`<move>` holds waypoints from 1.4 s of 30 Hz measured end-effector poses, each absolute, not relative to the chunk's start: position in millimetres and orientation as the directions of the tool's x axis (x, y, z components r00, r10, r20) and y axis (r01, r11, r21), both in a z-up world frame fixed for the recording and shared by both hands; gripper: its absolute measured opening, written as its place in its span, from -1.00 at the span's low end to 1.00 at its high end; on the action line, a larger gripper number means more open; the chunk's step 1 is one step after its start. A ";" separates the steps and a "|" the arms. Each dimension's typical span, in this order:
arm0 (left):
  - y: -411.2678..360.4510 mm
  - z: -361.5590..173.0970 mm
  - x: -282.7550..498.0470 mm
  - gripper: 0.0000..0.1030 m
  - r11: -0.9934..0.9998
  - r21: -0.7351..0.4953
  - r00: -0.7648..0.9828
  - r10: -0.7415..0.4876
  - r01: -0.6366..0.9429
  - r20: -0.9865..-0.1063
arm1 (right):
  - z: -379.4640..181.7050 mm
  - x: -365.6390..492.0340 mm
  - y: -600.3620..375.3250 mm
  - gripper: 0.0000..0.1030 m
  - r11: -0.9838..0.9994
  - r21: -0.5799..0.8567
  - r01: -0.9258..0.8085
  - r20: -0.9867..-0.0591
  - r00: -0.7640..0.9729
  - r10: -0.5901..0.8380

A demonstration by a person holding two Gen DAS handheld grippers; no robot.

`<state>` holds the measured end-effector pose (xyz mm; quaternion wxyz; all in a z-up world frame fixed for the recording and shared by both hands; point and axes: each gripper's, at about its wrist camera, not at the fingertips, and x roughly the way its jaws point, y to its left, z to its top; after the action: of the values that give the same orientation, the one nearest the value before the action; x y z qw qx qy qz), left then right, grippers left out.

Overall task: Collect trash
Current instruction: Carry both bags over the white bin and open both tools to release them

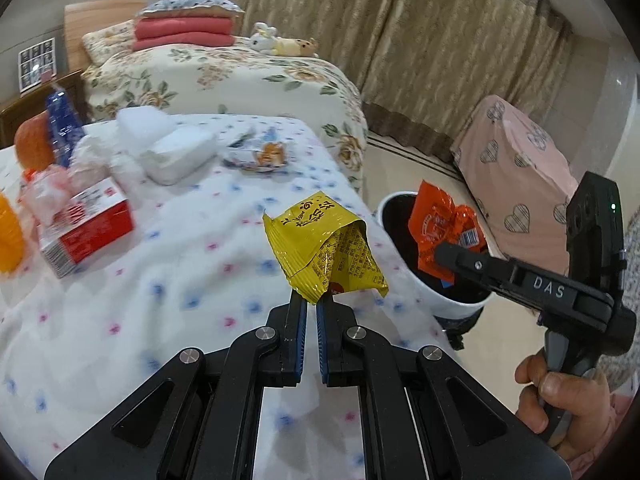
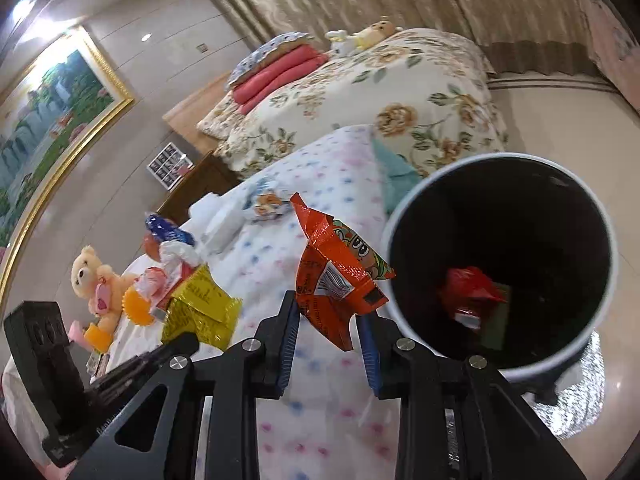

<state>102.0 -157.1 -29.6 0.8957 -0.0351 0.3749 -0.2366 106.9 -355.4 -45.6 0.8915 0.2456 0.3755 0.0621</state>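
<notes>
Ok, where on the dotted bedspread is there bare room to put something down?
Bare: the dotted white bedspread between the red-and-white cardboard box and the white round bin. Crowded: far corner, around the white tissue pack and blue-and-white snack wrapper.

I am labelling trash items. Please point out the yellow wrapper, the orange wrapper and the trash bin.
yellow wrapper (image 1: pixel 320 244): left wrist view, middle of its printed face.
orange wrapper (image 2: pixel 332 276): right wrist view, centre near the barcode.
trash bin (image 2: pixel 404 216): right wrist view, white rim.

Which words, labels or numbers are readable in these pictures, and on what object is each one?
"DAS": white letters on the right gripper.
Yellow wrapper: large characters, not clearly readable.
Orange wrapper: barcode and print, too small.
Red box: print blurred.
Blue packet: blurred.
</notes>
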 end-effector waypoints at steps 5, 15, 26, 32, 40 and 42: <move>-178.3 -29.1 101.7 -0.92 0.872 -0.229 0.589 -0.465 0.432 -0.661 | -49.5 95.0 -378.6 -0.43 0.869 0.478 0.125 -0.649 0.717 0.253; -210.3 -26.9 107.9 -0.92 0.855 -0.212 0.568 -0.481 0.474 -0.668 | -54.5 86.7 -411.2 -0.42 0.866 0.464 0.187 -0.663 0.722 0.199; -244.1 -31.2 115.6 -0.92 0.841 -0.190 0.541 -0.482 0.507 -0.690 | -59.4 85.8 -428.1 -0.37 0.860 0.465 0.212 -0.671 0.718 0.186; -258.2 -32.7 120.1 -0.91 0.834 -0.185 0.530 -0.484 0.519 -0.697 | -61.7 87.4 -436.3 -0.37 0.859 0.464 0.219 -0.674 0.716 0.182; -278.1 -33.1 127.1 -0.91 0.822 -0.182 0.508 -0.491 0.540 -0.708 | -59.9 92.8 -443.2 -0.36 0.862 0.453 0.227 -0.678 0.715 0.169; -282.6 -35.0 129.2 -0.91 0.819 -0.184 0.498 -0.492 0.544 -0.714 | -59.6 94.1 -444.7 -0.36 0.863 0.451 0.227 -0.680 0.714 0.168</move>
<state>129.2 -282.6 -35.0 0.8650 0.0325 0.4015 -0.2993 94.1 -444.7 -59.6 0.8882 0.2611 0.3777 -0.0167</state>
